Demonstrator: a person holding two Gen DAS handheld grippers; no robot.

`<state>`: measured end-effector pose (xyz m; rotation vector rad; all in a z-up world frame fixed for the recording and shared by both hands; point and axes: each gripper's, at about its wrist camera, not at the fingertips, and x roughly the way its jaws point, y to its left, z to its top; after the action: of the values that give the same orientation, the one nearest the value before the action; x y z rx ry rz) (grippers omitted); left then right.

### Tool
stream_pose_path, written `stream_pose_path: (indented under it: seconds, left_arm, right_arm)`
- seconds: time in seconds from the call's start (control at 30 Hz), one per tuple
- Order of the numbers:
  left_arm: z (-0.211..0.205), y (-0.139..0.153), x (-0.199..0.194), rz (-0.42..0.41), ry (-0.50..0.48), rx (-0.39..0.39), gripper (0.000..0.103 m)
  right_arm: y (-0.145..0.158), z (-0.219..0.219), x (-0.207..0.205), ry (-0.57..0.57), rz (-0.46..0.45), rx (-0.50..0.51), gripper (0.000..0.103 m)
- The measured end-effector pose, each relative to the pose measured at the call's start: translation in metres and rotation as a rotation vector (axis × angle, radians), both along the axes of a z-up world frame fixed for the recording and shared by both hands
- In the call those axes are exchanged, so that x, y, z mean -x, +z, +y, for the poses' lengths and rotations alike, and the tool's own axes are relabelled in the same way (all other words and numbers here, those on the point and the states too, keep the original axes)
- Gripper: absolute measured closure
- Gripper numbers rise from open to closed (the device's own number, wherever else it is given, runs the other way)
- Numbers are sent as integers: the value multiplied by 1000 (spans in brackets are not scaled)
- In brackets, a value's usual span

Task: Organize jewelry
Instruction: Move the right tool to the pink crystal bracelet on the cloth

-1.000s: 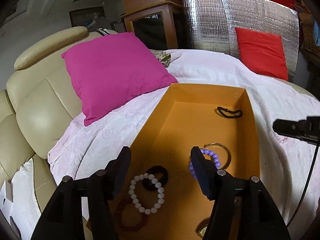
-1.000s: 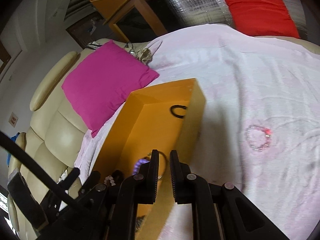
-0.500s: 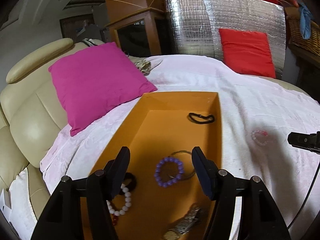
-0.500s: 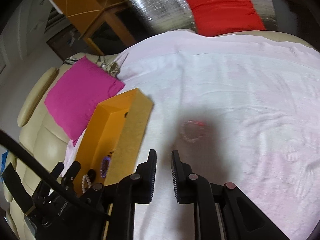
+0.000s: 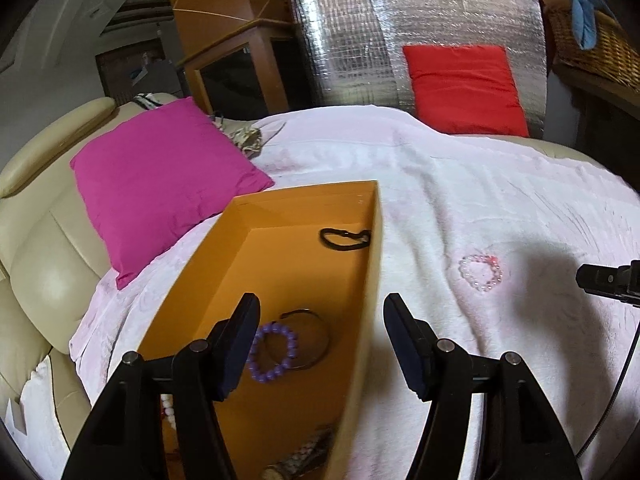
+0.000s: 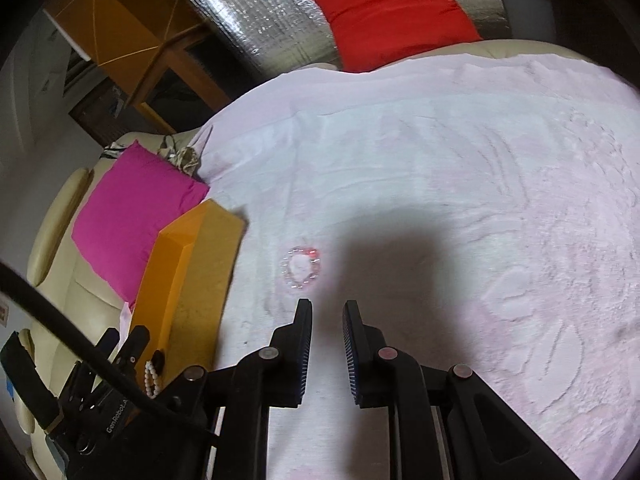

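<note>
An open orange box lies on a white-pink bedspread and holds a purple bead bracelet, a metal bangle, a black hair tie and white beads. A pale pink bead bracelet lies on the cloth right of the box; it also shows in the right wrist view. My left gripper is open and empty, straddling the box's right wall. My right gripper has its jaws a narrow gap apart and holds nothing, hovering just short of the pink bracelet.
A magenta cushion rests on the cream sofa left of the box. A red cushion leans on a silver foil panel at the back. A wooden cabinet stands behind. A wicker basket is at far right.
Both grippers have swung right, away from the box interior toward the pink bracelet on the cloth. The right gripper's jaws have opened slightly.
</note>
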<state>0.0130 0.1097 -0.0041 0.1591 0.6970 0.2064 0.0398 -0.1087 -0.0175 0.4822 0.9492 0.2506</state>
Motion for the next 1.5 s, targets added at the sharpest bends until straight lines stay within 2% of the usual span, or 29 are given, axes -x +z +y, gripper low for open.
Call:
stream_pose_path:
  seconds: [0.27, 0.57, 0.97, 1.07, 1.23, 1.5]
  left_arm:
    - [-40, -8, -9, 25, -56, -43, 38]
    - [-71, -16, -16, 55, -113, -70, 38]
    - [-61, -16, -16, 61, -106, -78, 38]
    - [-60, -16, -15, 61, -110, -80, 38]
    - [-56, -17, -15, 71, -115, -65, 38]
    - [-55, -28, -23, 142, -172, 49, 38]
  right_arm:
    - [-11, -23, -2, -6, 36, -12, 85]
    - [-19, -24, -9, 16, 51, -20, 85]
    - [-26, -2, -30, 48, 53, -31, 85]
    - [-29, 5, -35, 51, 54, -28, 80]
    - [-33, 11, -43, 48, 45, -26, 78]
    - [-33, 31, -59, 59, 18, 59, 78]
